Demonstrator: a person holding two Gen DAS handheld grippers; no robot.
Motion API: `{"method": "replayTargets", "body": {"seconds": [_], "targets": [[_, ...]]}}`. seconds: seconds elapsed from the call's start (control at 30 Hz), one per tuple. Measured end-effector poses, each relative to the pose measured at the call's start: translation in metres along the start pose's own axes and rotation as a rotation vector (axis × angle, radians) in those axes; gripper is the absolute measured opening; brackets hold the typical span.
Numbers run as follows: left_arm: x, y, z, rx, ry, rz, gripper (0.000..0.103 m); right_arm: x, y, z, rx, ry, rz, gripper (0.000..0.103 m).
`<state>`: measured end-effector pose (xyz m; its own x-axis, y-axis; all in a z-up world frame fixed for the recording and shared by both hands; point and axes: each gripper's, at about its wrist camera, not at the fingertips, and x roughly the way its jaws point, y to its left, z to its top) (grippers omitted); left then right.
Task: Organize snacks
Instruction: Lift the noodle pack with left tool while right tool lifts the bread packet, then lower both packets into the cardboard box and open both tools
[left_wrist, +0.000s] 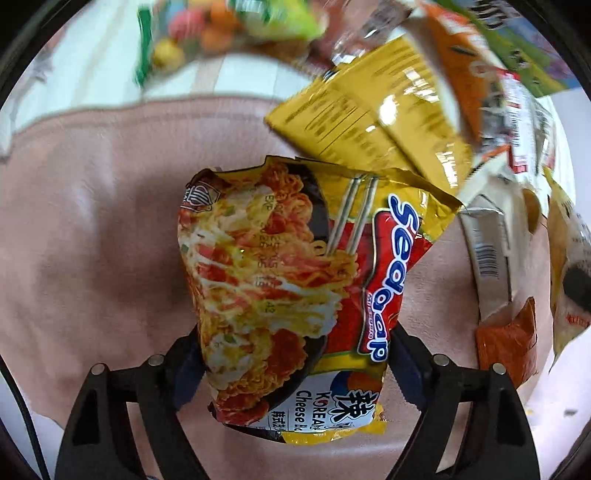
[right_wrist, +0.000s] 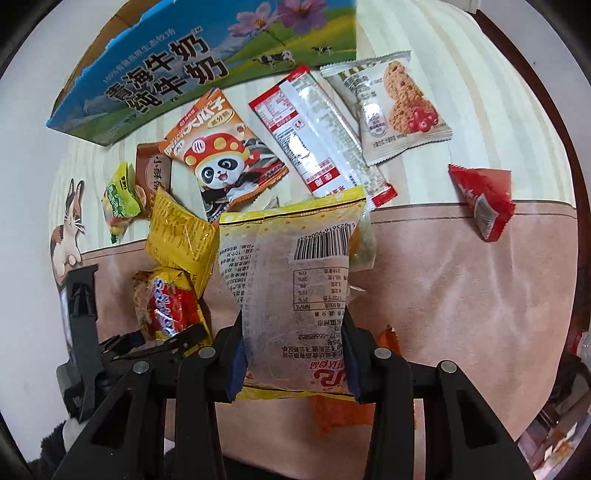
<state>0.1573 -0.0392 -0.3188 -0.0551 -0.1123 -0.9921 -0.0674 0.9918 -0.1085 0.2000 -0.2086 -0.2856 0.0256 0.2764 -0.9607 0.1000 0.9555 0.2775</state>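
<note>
Both grippers are busy. The left gripper (left_wrist: 295, 373) has its jaws pinched on a noodle packet (left_wrist: 284, 288), lifted over the pink part of the tablecloth (left_wrist: 92, 229). The right gripper (right_wrist: 293, 354) clamps a pale yellow snack bag (right_wrist: 291, 280) by its lower end — just beside the noodles. Behind them lie loose snacks and a blue milk box (right_wrist: 177, 62).

I see the surface (right_wrist: 461, 295) under a cloth: dusty-pink band along the near edge, cream stripes (right_wrist: 461, 92) toward the far edge, a cat print (right_wrist: 70, 229) at the cloth's left edge. Dark wooden rim (right_wrist: 570, 155) shows at the right edge. Soft glare on the pink. Room beyond too blurred to tell.
</note>
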Motion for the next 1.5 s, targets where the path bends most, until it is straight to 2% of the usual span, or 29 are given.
{"method": "replayTargets", "body": {"seconds": [0.1, 0.2, 0.37, 0.53, 0.63, 0.73, 0.8, 0.9, 1.0, 1.23, 1.3, 1.37, 1.5], "targets": [[-0.026, -0.006, -0.017, -0.011, -0.042, -0.010, 0.085, -0.013, -0.004, 0.000, 0.006, -0.014, 0.022, 0.045], [-0.062, -0.005, -0.021, -0.031, -0.081, -0.067, 0.085, -0.033, -0.001, 0.001, 0.008, -0.035, 0.070, 0.045], [-0.148, -0.008, -0.002, -0.023, -0.207, -0.142, 0.085, -0.083, 0.013, 0.017, -0.003, -0.118, 0.183, 0.045], [-0.222, -0.031, 0.049, 0.006, -0.330, -0.235, 0.085, -0.140, 0.022, 0.060, -0.022, -0.249, 0.261, 0.045], [-0.255, -0.039, 0.087, 0.021, -0.378, -0.282, 0.085, -0.162, 0.026, 0.096, -0.032, -0.320, 0.256, 0.045], [-0.274, -0.048, 0.138, 0.033, -0.414, -0.253, 0.085, -0.171, 0.028, 0.135, -0.051, -0.387, 0.214, 0.045], [-0.272, -0.058, 0.171, 0.040, -0.411, -0.238, 0.085, -0.169, 0.029, 0.160, -0.055, -0.400, 0.196, 0.045], [-0.253, -0.068, 0.204, 0.056, -0.387, -0.227, 0.085, -0.158, 0.033, 0.198, -0.059, -0.399, 0.171, 0.045], [-0.263, -0.078, 0.242, 0.078, -0.349, -0.181, 0.085, -0.136, 0.038, 0.235, -0.061, -0.371, 0.154, 0.045], [-0.211, -0.087, 0.313, 0.088, -0.247, -0.104, 0.085, -0.081, 0.038, 0.306, -0.033, -0.291, 0.127, 0.045], [-0.198, -0.089, 0.328, 0.098, -0.231, -0.075, 0.085, -0.067, 0.037, 0.321, -0.028, -0.268, 0.133, 0.045], [-0.196, -0.095, 0.327, 0.110, -0.208, -0.054, 0.085, -0.056, 0.036, 0.333, -0.030, -0.258, 0.133, 0.045], [-0.174, -0.094, 0.343, 0.116, -0.153, -0.042, 0.085, -0.037, 0.041, 0.351, -0.052, -0.238, 0.131, 0.047]]}}
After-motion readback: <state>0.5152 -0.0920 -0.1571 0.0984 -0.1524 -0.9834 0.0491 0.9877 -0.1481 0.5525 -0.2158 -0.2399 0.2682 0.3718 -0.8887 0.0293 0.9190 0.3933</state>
